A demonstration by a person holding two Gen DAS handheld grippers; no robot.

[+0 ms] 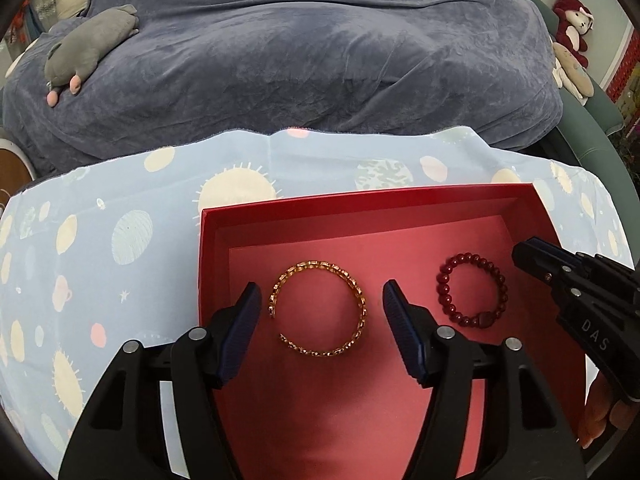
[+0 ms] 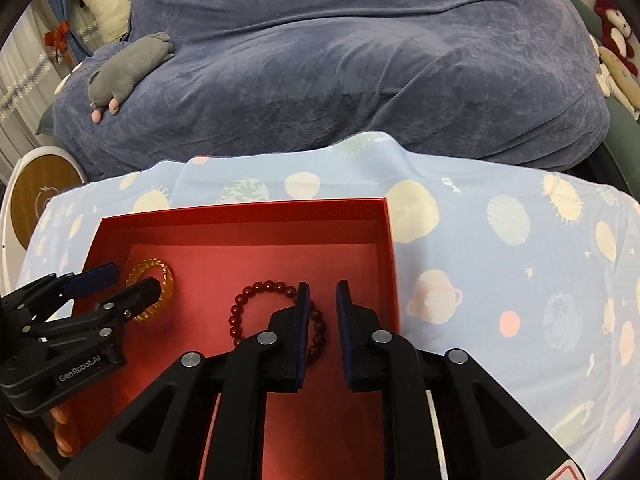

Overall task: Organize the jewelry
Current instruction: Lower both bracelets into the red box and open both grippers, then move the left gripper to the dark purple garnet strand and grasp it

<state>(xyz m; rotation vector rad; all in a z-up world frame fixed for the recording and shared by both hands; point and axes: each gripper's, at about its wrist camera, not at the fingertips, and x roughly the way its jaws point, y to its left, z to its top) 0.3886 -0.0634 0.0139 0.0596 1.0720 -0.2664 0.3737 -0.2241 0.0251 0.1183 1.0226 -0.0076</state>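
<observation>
A shallow red box (image 1: pixel 360 198) (image 2: pixel 240 210) stands on a blue planet-print cloth. A gold open bangle (image 1: pixel 320 308) (image 2: pixel 154 280) lies on its floor at left, a dark red bead bracelet (image 1: pixel 472 292) (image 2: pixel 256 300) at right. My left gripper (image 1: pixel 322 296) (image 2: pixel 116 280) is open above the box, its fingers on either side of the bangle and holding nothing. My right gripper (image 2: pixel 322 298) (image 1: pixel 528 256) hovers over the box's right part, narrowly open and empty. Its left finger hides part of the bead bracelet.
The blue cloth (image 1: pixel 100 260) (image 2: pixel 500 260) covers the table around the box. A big blue-grey blanket mound (image 1: pixel 300 48) lies behind, with a grey plush toy (image 1: pixel 88 48) on it. Red and white plush toys (image 1: pixel 572 20) sit far right. A round wooden stool (image 2: pixel 40 196) stands at left.
</observation>
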